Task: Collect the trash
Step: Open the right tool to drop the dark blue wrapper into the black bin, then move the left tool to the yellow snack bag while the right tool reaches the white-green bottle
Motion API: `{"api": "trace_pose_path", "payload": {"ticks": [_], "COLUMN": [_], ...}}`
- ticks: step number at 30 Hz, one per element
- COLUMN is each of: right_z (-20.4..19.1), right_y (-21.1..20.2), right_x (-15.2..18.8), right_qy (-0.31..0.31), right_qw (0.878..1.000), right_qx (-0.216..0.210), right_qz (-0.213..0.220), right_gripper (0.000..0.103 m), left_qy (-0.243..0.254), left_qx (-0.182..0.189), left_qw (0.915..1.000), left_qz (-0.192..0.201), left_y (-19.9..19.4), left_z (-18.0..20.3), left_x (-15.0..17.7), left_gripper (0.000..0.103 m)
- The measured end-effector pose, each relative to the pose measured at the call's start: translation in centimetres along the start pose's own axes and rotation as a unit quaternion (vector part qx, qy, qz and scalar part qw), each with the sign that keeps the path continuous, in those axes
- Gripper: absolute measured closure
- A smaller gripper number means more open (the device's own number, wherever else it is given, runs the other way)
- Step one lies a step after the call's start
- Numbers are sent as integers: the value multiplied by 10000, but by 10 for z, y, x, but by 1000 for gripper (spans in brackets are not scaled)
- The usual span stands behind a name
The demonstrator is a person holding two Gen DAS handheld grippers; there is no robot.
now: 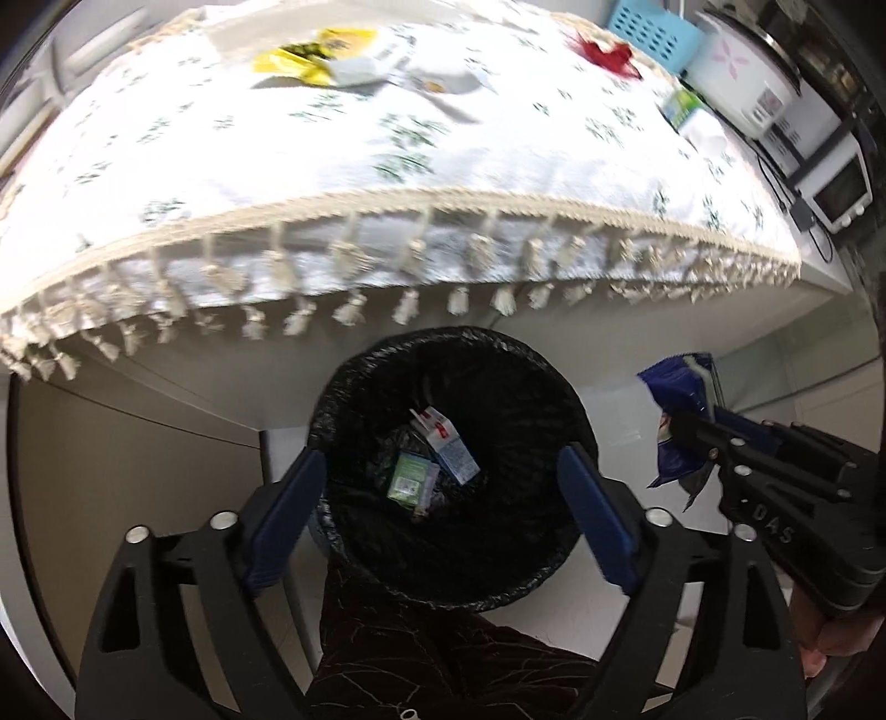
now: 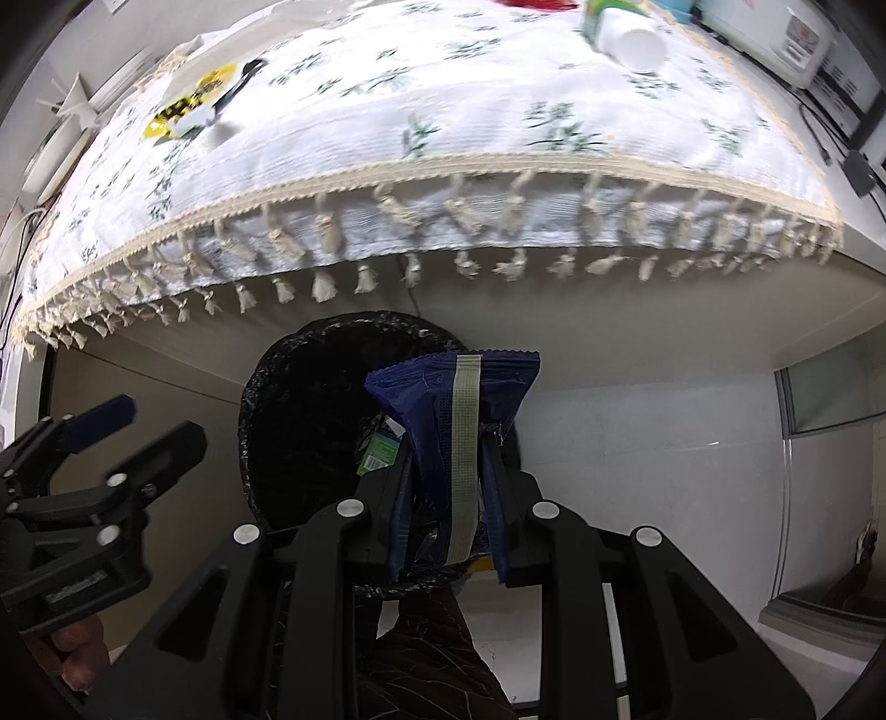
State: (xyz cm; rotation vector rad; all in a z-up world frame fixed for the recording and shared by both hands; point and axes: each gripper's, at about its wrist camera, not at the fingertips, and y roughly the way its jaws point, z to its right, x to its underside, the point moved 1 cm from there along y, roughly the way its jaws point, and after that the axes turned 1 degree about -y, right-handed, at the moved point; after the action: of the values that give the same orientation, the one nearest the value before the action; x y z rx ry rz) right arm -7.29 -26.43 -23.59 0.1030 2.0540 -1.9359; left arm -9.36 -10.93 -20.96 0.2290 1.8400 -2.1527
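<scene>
A black-lined trash bin [image 1: 354,421] stands on the floor under the table edge, with a green packet [image 1: 411,481] and a white-blue carton [image 1: 451,448] inside. My left gripper [image 1: 443,498] is open and empty just above the bin's mouth. My right gripper [image 2: 448,471] is shut on a dark blue snack wrapper [image 2: 459,399], held near the bin's rim [image 2: 266,399]. The wrapper also shows in the left wrist view [image 1: 678,410], to the right of the bin. The left gripper [image 2: 127,426] shows open in the right wrist view.
The table [image 1: 332,166] with a floral, tasselled cloth holds a yellow wrapper [image 1: 310,55], white paper scraps [image 1: 443,77], a red wrapper [image 1: 603,55] and a green-white bottle [image 2: 626,27]. A rice cooker [image 1: 742,72] and a small oven [image 1: 841,183] stand at the right.
</scene>
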Motion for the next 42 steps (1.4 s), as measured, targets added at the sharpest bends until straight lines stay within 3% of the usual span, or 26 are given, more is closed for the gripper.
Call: {"api": "trace_pose_path", "payload": {"ticks": [5, 15, 24, 27, 29, 31, 35, 42], "right_z": [-16, -35, -39, -35, -33, -33, -30, -23], "right_y": [9, 24, 24, 17, 9, -2, -26, -68], "right_x": [-2, -8, -21, -25, -27, -30, -39, -56], "right_qy": [-129, -309, -330, -337, -360, -382, -316, -213], "right_qw": [9999, 9994, 9994, 9994, 9993, 9991, 9986, 9962], "right_qx": [-71, -96, -127, -92, -46, -98, -100, 20], "right_qz": [-35, -86, 5, 86, 115, 181, 403, 849], "right_gripper": [81, 81, 63, 49, 40, 38, 23, 10], "left_qy": [-211, -343, -386, -363, -360, -364, -356, -395], "left_qx": [-11, -183, -244, -249, -242, -241, -189, -165], "left_qw": [9997, 9992, 9990, 9990, 9991, 9990, 9992, 9990], "left_qz": [109, 44, 30, 38, -8, -73, -1, 116], "left_y": [-12, -11, -9, -8, -8, -11, -24, -47], "left_z": [-14, -28, -34, -32, -31, -29, -27, -28], "left_x": [-1, 1, 0, -4, -6, -8, -13, -22], "left_gripper": [6, 6, 6, 6, 6, 6, 6, 6]}}
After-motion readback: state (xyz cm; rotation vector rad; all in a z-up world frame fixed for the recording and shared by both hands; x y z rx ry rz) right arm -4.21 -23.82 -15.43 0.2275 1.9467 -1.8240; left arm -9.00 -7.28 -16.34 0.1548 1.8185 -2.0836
